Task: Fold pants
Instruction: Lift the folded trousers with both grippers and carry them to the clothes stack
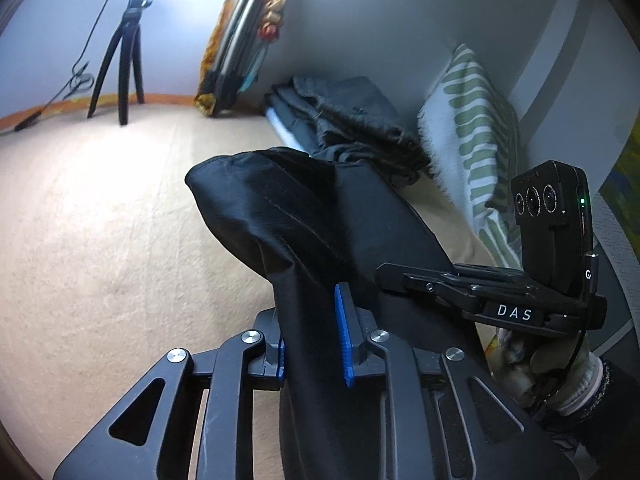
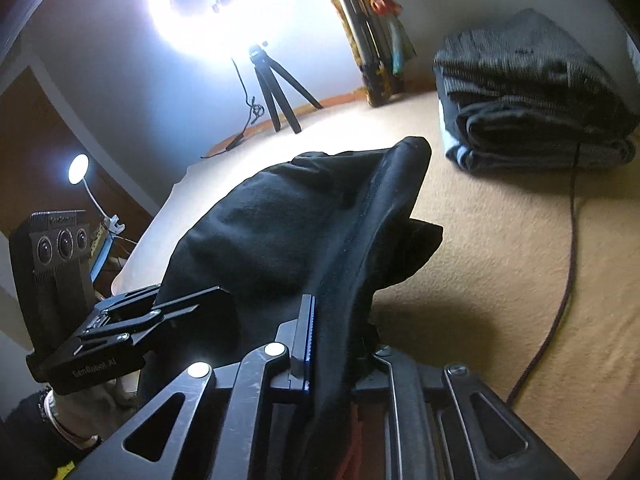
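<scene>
— What is shown of the two grippers?

— The black pants [image 1: 320, 216] are seen clamped by both. In the left wrist view, a bunched fold of the dark fabric is pinched between the blue-padded fingers [image 1: 343, 344] of the left gripper [image 1: 314, 344], the jaws drawn in tight on the cloth. In the right wrist view, the right gripper [image 2: 336, 344] is likewise closed on the pants [image 2: 288, 232]; one ribbed pad [image 2: 307, 336] is pressed against the fabric, while the opposite finger is hidden behind it.

— And where are the pants held?

— They are lifted above a beige bed surface [image 1: 100, 240], draped forward from both sets of jaws in a rounded, sagging bundle. The two grippers are held close together: the right gripper [image 1: 420, 280] is visible just beside the cloth in the left view, and the left gripper [image 2: 176, 304] appears at the fabric's edge in the right view.

— What else is pictured?

— A stack of folded dark clothes [image 2: 532, 92] is seen near the wall, with a green-striped pillow [image 1: 472, 148] beside it. A small black tripod [image 1: 124, 60] is stood under a bright ring light [image 2: 200, 8], and a dark cable [image 2: 560, 280] is trailed across the bed.
</scene>
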Demonstrator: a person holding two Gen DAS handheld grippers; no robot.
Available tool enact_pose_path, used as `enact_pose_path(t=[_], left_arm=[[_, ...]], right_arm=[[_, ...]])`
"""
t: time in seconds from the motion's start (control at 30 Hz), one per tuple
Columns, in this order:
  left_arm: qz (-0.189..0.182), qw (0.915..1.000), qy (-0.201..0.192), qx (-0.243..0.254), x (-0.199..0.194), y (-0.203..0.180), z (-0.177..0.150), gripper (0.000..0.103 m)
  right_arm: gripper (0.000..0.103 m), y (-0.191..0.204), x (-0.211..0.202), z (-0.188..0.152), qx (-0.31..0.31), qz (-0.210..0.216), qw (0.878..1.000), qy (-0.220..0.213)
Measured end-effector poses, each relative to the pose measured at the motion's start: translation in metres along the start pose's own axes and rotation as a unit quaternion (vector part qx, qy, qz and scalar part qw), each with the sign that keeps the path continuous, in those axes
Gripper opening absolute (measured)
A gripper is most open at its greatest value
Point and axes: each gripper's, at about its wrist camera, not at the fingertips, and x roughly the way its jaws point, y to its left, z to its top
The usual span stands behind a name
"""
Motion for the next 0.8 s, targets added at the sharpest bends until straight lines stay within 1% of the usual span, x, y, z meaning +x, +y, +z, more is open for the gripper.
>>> enact_pose_path(t=[0.2, 0.4, 0.63, 0.8], left_arm=[[-0.014, 0.9994, -0.025, 0.02, -0.01, -0.017, 0.016, 0.017], [-0.017, 0.9971, -0.053, 0.053, -0.019, -0.034, 0.033, 0.017], [-0.026, 0.9952, -0.063, 0.07, -0.006, -0.046, 0.057, 0.017], [-0.033, 0.9922, -0.071, 0.097, 0.008, -0.064, 0.081, 0.017]], right_arm=[[0.009, 0.011, -0.024, 0.011, -0.023, -0.009, 0.999, -0.038], [0.008, 0.014, -0.05, 0.027, -0.035, -0.007, 0.997, -0.074], [0.008, 0.007, -0.069, 0.043, -0.044, -0.022, 0.994, -0.1], [0.008, -0.009, -0.086, 0.058, -0.037, -0.032, 0.992, -0.119]])
